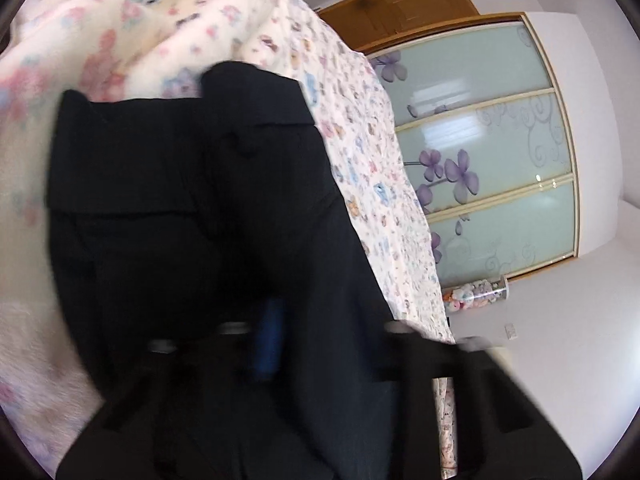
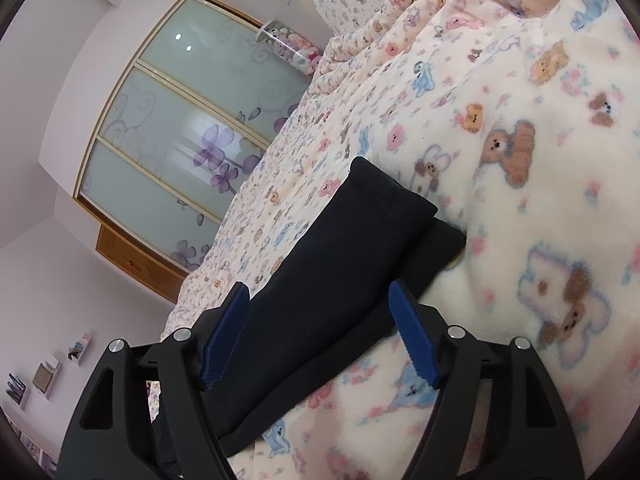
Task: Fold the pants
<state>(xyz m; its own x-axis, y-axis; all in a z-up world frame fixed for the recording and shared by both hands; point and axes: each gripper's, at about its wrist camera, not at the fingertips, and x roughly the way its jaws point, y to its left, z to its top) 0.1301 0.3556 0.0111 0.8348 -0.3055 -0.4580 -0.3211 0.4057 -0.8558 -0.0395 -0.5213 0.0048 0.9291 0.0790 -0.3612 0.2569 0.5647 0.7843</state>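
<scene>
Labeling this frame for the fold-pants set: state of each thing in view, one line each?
pants: dark, folded into a long layered strip, lying on the blanket.
left tongs: shut, blue pads together over the dark cloth; too blurred to tell if cloth is pinched.
right tongs: open, pads apart on either side of the pants strip, not pressing it.
blanket: spread over the bed, rumpled at the far end.
wardrobe doors: closed.

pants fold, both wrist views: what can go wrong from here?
1. The left gripper looks shut on the pants; that view is blurred, so a thin pinch may slip or take only one layer.
2. The right gripper is open over the pants, pads clear: nothing pins the fold, so a left pull could drag it apart.
3. The fleece blanket is soft and rumpled; closing low could catch it too.
</scene>
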